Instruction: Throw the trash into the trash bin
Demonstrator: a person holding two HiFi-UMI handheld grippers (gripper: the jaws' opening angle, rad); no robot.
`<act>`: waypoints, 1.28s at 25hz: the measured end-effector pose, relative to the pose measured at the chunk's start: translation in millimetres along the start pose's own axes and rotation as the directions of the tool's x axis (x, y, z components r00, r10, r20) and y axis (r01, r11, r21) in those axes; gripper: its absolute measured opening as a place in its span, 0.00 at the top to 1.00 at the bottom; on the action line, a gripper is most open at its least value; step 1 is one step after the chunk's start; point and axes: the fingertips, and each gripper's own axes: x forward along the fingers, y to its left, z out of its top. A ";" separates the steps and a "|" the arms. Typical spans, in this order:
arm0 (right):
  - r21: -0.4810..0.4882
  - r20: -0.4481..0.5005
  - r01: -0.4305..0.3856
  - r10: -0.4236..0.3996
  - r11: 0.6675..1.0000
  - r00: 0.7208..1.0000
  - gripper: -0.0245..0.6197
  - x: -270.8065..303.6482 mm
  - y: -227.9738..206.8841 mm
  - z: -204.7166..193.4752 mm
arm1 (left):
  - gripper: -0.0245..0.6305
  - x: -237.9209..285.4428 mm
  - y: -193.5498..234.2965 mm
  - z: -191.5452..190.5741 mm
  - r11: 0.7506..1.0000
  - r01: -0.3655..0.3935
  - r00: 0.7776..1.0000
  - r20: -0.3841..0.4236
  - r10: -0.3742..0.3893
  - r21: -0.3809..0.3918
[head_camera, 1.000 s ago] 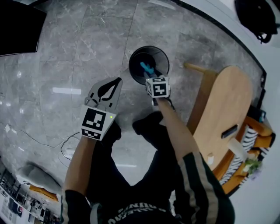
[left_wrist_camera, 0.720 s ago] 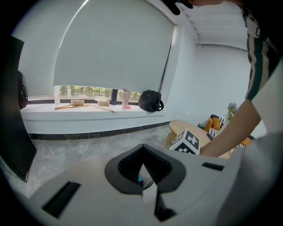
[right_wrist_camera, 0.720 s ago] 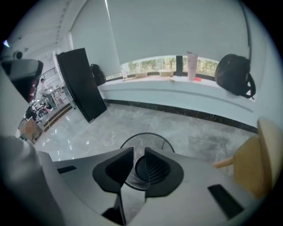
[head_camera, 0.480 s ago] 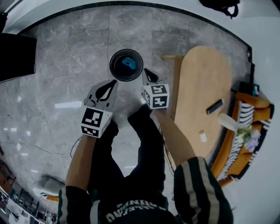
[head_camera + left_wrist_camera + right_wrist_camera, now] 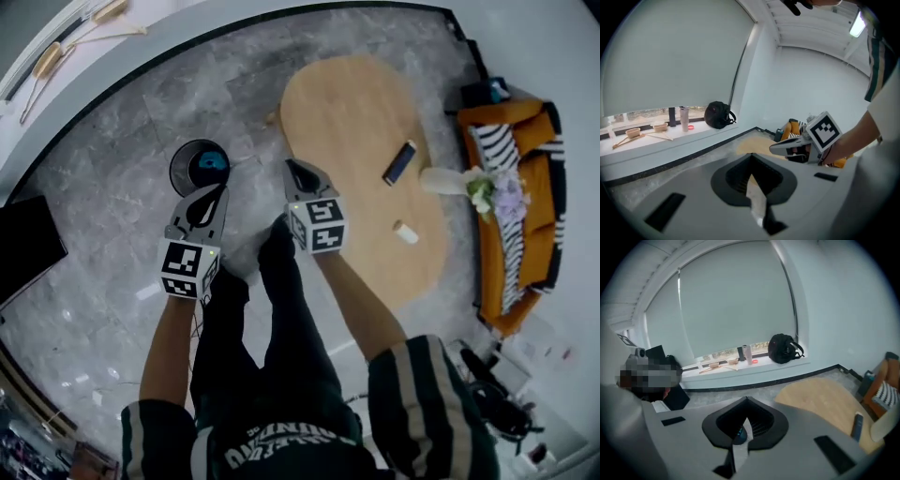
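Head view looks steeply down from high above trash bin and table. Both gripper views face the window sill, sharing the table.

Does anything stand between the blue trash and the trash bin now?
Nothing visible does. The blue trash already lies inside the open trash bin, which stands on the floor with nothing covering its mouth.

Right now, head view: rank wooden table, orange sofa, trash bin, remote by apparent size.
1. wooden table
2. orange sofa, less sure: it sits at the warped edge
3. trash bin
4. remote
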 end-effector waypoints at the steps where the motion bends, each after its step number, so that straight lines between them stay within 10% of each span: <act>1: 0.020 0.006 0.022 -0.022 1.000 1.000 0.96 -10.5 -13.5 -0.9 | 0.96 10.6 -10.3 4.0 1.000 0.026 1.000 -0.009 -0.026 0.016; 14: 0.308 0.040 0.368 -0.398 0.877 0.916 0.96 -126.6 -193.3 -58.2 | 0.96 140.7 -159.9 46.9 0.913 0.362 0.932 -0.104 -0.348 0.191; 23: 0.378 -0.009 0.467 -0.501 0.800 0.865 0.79 -141.2 -261.0 -111.1 | 0.96 207.1 -227.5 35.9 0.845 0.482 0.875 -0.165 -0.454 0.231; 32: 0.469 -0.106 0.544 -0.567 0.696 0.817 0.68 -112.5 -324.0 -164.6 | 0.96 236.4 -243.5 18.1 0.838 0.511 0.857 -0.194 -0.478 0.194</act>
